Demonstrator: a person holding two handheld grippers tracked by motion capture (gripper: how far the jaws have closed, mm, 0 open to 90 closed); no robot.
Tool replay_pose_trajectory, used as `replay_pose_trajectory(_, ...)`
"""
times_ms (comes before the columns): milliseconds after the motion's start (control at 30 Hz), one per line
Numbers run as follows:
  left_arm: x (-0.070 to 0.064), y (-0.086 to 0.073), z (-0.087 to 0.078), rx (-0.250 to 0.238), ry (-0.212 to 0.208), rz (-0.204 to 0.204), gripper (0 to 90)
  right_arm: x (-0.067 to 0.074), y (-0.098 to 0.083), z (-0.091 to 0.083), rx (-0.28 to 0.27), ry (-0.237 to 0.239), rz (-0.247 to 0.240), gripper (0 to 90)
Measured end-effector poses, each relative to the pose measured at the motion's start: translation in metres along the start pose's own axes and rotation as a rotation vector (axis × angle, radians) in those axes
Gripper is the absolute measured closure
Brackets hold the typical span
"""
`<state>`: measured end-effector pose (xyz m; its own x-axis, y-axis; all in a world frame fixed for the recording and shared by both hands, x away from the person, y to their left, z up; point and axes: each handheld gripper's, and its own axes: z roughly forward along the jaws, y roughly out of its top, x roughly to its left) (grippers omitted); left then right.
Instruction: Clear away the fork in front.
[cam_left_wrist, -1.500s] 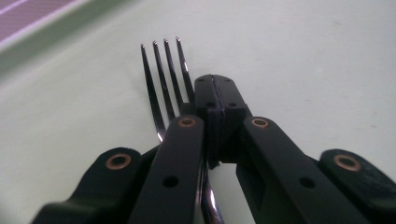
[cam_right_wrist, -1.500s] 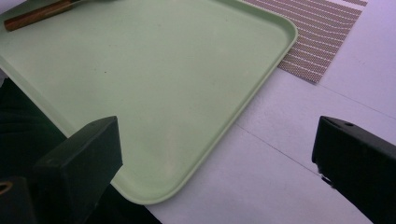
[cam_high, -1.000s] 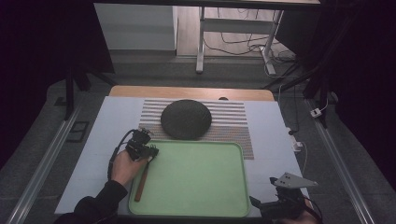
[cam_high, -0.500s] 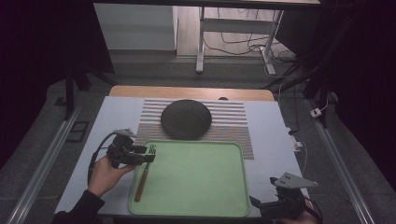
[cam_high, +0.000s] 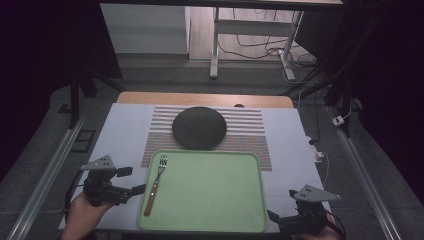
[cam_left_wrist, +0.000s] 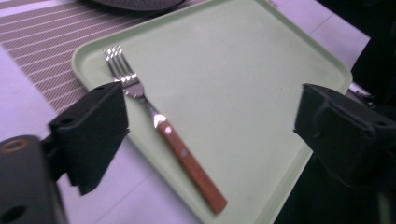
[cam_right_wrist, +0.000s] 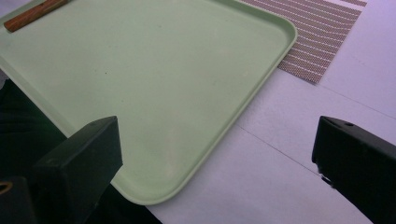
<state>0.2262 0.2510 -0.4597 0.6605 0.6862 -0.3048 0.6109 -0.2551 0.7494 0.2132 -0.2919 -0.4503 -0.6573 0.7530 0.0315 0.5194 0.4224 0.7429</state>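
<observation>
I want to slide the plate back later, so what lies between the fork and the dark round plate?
In the high view, the tray's far rim and striped placemat lie between the fork and dark plate.

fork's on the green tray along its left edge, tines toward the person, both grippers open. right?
Not quite: the fork has its tines pointing away from the person, toward the dark round plate; the high view shows it. It does lie along the green tray's left edge, and the left gripper and right gripper are open.
</observation>
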Motion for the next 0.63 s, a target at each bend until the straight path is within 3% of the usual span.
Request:
replay_pose_trajectory(300, -0.004, -0.029, -0.018, -0.006, 0.035, -0.008, 0.0, 0.001, 0.0, 0.0, -0.001, 0.001, 0.002, 1.8)
replay_pose_trajectory(400, -0.005, -0.037, -0.023, 0.014, 0.066, -0.015, 0.0, 0.001, 0.0, 0.0, 0.001, 0.0, 0.002, 1.8)
replay_pose_trajectory(467, -0.007, -0.043, -0.025, 0.055, 0.118, -0.016, 0.0, 0.001, 0.0, 0.0, 0.001, 0.0, 0.004, 1.8)
replay_pose_trajectory(633, -0.004, -0.044, -0.026, 0.07, 0.137, -0.063, 0.0, 0.001, 0.0, 0.001, 0.007, -0.001, 0.002, 1.8)
